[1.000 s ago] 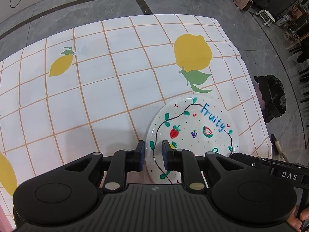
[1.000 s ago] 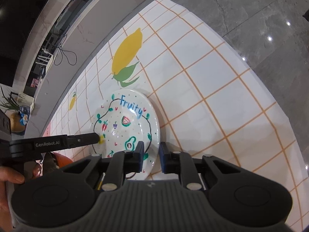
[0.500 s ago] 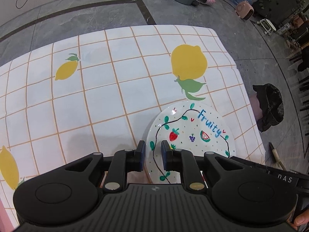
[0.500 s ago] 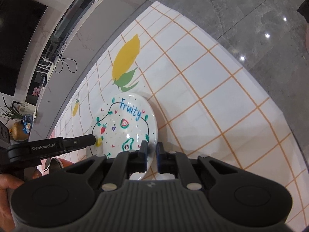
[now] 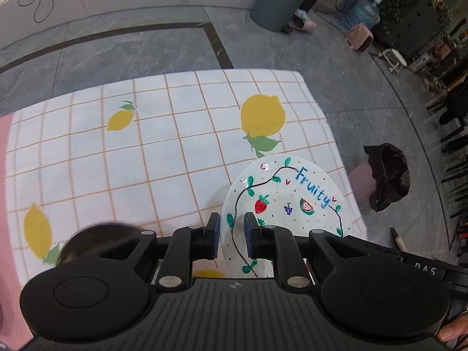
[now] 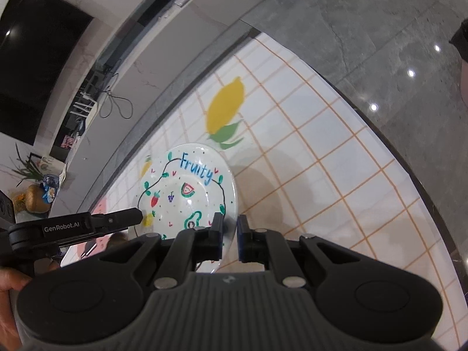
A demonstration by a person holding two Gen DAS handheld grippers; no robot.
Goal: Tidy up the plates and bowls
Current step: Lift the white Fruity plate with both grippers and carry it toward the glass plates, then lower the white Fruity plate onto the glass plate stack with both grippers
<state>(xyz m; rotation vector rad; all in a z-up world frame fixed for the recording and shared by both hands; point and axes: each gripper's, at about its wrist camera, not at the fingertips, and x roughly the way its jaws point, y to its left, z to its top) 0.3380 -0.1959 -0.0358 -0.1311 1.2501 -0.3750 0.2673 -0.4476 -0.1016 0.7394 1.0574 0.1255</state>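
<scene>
You've got the round white plate with painted fruit and "Fruity" lettering (image 5: 288, 201) pinched at opposite rims, left tool (image 5: 231, 235) and right tool (image 6: 230, 235), just above the lemon-print surface (image 5: 163, 158). Keep both level.

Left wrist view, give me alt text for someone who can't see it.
Both grippers hold a white "Fruity" plate by opposite rims above a lemon-print tablecloth: the left gripper clamps its near edge, the right gripper enters from the right. A dark bowl sits lower left.
</scene>
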